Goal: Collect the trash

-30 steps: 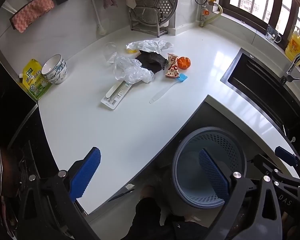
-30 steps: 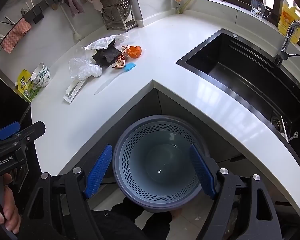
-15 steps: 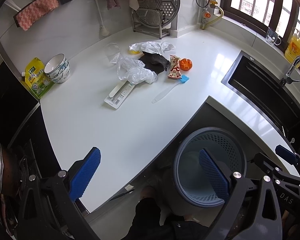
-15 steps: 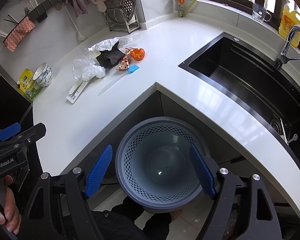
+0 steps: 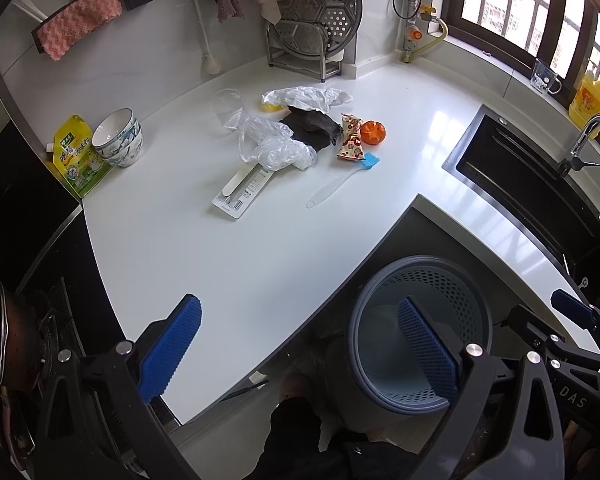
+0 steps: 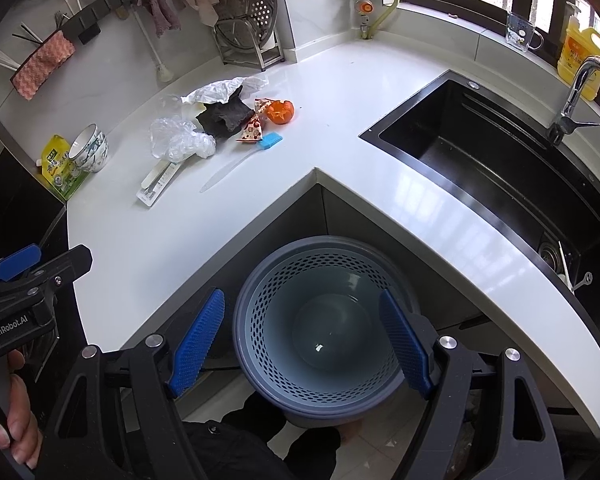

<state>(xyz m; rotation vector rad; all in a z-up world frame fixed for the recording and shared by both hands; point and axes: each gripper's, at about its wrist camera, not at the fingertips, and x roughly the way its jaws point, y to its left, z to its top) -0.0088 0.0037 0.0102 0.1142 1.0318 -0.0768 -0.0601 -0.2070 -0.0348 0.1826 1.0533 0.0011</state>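
**Right wrist view: both grippers hang empty over the bin, trash waits on the counter**

Your right gripper [image 6: 300, 344] hovers above the grey perforated waste basket [image 6: 260, 368], its blue pads spread wide to either side of the rim and clasping nothing. The basket stands on the floor in the inner corner of the white L-shaped counter [image 6: 180, 240] and looks empty apart from a pale speck at its bottom.

Your left gripper [image 5: 300, 354] is likewise spread wide and empty, one pad over the counter's edge, the other over the basket [image 5: 472, 300].

The trash sits in a loose cluster well apart from both grippers, toward the back wall: a crumpled clear plastic bag [image 5: 276, 148], a white plastic bag [image 5: 304, 98] behind it, a dark cloth-like wad [image 5: 312, 128] between them, a red-and-white snack wrapper [image 5: 350, 142] and an orange peel [image 5: 373, 133] just beside it. A flat white package [image 5: 242, 190] lies partly under the clear bag. A blue-headed silicone brush [image 5: 340, 182] lies near the wrapper.

Stacked bowls [image 5: 118, 142] and a yellow-green pouch [image 5: 78, 156] sit at the counter's left end; the black sink [image 6: 500, 168] lies to your right.
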